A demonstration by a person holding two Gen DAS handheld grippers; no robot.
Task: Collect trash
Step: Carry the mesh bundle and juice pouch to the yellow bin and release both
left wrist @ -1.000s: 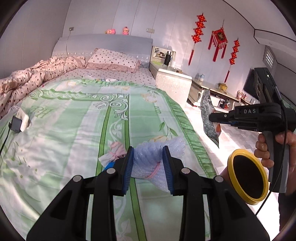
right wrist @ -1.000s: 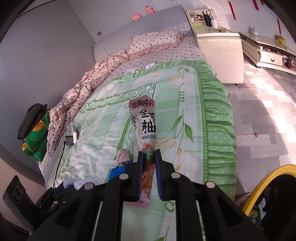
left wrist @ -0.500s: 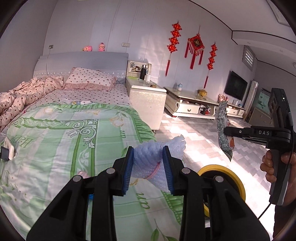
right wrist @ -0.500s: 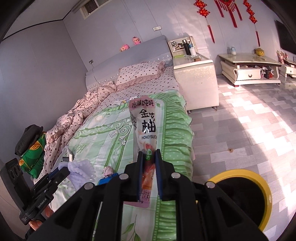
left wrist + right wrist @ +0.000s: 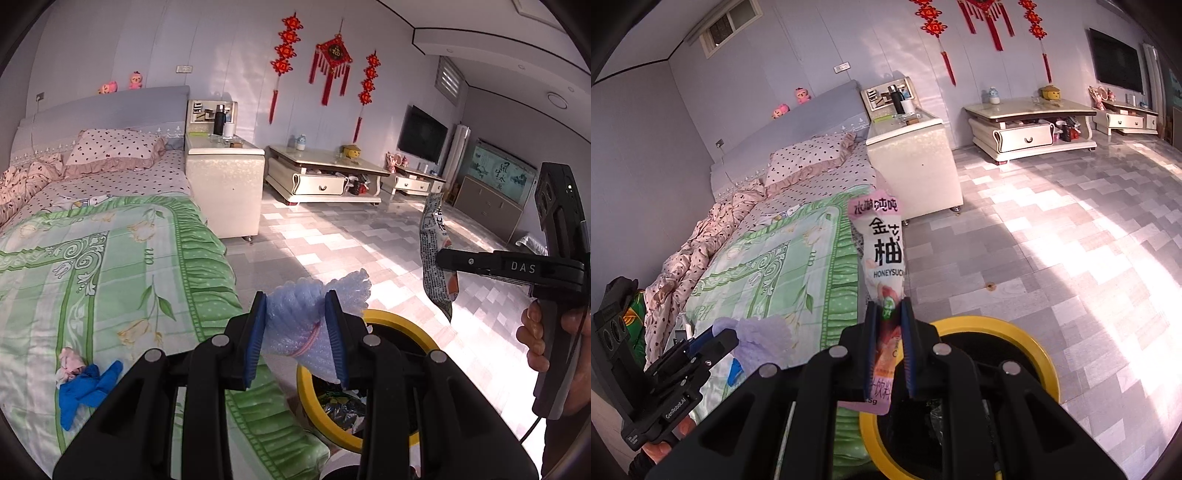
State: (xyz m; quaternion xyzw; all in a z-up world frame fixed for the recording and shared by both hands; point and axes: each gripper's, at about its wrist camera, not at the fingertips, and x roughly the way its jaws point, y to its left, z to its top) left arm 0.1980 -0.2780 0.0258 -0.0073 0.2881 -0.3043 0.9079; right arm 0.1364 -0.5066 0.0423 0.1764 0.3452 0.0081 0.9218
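Note:
My left gripper [image 5: 295, 328] is shut on a bundle of pale blue bubble wrap [image 5: 314, 314] and holds it over the near rim of the yellow-rimmed trash bin [image 5: 399, 325]. My right gripper [image 5: 888, 325] is shut on a snack wrapper [image 5: 882, 251] with black Chinese letters, above the same bin [image 5: 993, 328]. In the left wrist view the wrapper [image 5: 434, 254] hangs from the right gripper to the right of the bin. In the right wrist view the bubble wrap [image 5: 757, 339] shows at the lower left. A blue glove [image 5: 86, 387] and a pink scrap [image 5: 70, 363] lie on the bed.
The bed with a green quilt [image 5: 92, 258] is on the left, the bin on the tiled floor [image 5: 332, 240] beside its edge. A white nightstand [image 5: 221, 184] and a low TV cabinet [image 5: 325, 177] stand against the far wall.
Both grippers have swung right, away from the bed and toward the floor, carrying the bubble wrap and the wrapper. The yellow bin now lies directly under both.

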